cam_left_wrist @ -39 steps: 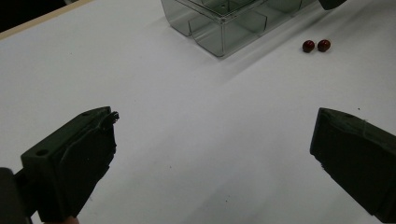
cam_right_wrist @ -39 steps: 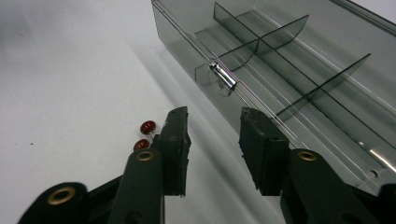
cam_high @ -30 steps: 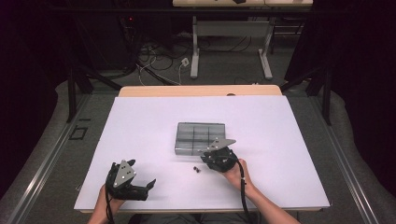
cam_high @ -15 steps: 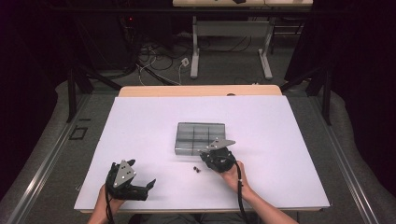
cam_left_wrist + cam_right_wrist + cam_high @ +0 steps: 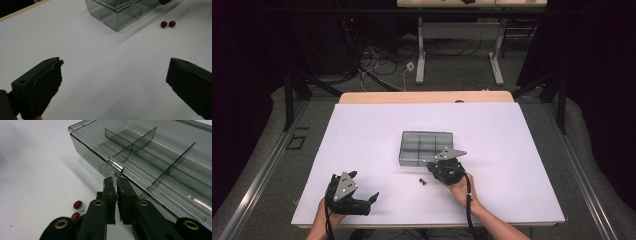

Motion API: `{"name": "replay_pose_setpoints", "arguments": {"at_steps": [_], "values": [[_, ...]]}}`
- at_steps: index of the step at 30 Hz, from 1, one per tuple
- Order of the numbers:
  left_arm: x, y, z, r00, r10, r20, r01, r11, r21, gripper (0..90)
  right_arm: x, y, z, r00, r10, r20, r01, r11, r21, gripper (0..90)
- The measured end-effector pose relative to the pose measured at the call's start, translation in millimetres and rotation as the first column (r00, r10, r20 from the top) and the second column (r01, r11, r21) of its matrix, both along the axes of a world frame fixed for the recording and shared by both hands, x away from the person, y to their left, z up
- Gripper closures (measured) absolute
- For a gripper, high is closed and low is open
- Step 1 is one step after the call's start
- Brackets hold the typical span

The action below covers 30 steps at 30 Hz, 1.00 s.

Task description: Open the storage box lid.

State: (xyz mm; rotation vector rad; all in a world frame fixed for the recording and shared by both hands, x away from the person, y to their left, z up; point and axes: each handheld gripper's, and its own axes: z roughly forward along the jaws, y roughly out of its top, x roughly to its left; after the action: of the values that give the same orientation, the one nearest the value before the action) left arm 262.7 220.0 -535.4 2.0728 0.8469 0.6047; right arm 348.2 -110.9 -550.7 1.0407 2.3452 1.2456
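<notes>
Right hand-held gripper (image 5: 115, 180): jaws nearly pressed together, now tipped up at box (image 5: 160, 157) latch, nothing pinched | beads (image 5: 168, 24): on bench beside box | left hand-held gripper (image 5: 112, 72): spread, unmoved | lid-opening likely next

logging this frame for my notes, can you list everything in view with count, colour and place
clear smoky plastic compartment box: 1, grey-tinted, lid shut, middle of table
small round dark red beads: 2, side by side on the table just in front of the box
white table top: 1, white, light wooden edge at the far side
left tool: 1, black, jaws wide apart, near left edge
right tool: 1, black, jaws nearly together at the box's front latch
</notes>
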Motion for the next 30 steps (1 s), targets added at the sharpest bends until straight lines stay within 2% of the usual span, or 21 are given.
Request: {"name": "replay_pose_setpoints", "arguments": {"at_steps": [1,5,7,11,13,18,21,22,24,30], "values": [[0.0,-0.1,-0.2,1.0,0.001,0.003,-0.001,1.0,-0.002,0.1,0.3,0.5,-1.2,0.9998,0.002,0.02,-0.003,1.0,0.021,85.8],[0.1,0.0,-0.1,1.0,-0.001,0.007,0.001,1.0,-0.001,0.1,-0.4,-0.3,0.2,0.9998,0.003,0.019,-0.003,1.0,0.014,85.6],[0.4,0.3,0.2,1.0,-0.001,0.004,0.001,1.0,0.004,0.2,-0.4,-1.2,1.3,0.9994,-0.008,0.035,0.007,1.0,0.027,85.6],[2.5,-3.0,-0.2,1.0,0.001,-0.001,-0.001,1.0,-0.001,0.1,-0.5,-1.2,2.8,0.9989,-0.007,0.045,0.006,1.0,0.029,85.4],[2.8,-5.5,-0.2,1.0,0.001,0.003,-0.001,1.0,-0.008,0.1,-0.5,-1.0,3.4,0.9993,-0.003,0.036,0.002,1.0,0.023,85.2],[3.8,-10.2,0.4,0.9999,-0.015,0.004,0.015,0.9998,-0.011,0.3,-0.5,-0.1,6.6,0.9982,-0.011,0.058,0.008,0.999,0.044,84.4],[6.1,-12.3,0.5,1.0,-0.008,0.004,0.008,0.9996,-0.028,0.2,-0.5,-0.3,8.8,0.998,-0.007,0.063,0.005,0.999,0.04,84.4],[7.6,-12.0,1.6,0.9999,-0.01,0.007,0.01,0.9998,-0.019,0.1,-0.3,-0.1,9.1,0.9975,-0.008,0.07,0.005,0.999,0.043,84.4],[9.4,-14.8,2.0,1.0,-0.003,-0.004,0.003,0.9987,-0.051,0.1,0.0,-0.5,11.0,0.9973,-0.001,0.074,-0.001,0.999,0.035,84.3],[15.6,-24.9,5.4,0.9997,-0.021,-0.012,0.02,0.9988,-0.045,0.0,1.1,0.3,16.8,0.9958,-0.002,0.091,-0.002,0.999,0.043,83.9]]}}
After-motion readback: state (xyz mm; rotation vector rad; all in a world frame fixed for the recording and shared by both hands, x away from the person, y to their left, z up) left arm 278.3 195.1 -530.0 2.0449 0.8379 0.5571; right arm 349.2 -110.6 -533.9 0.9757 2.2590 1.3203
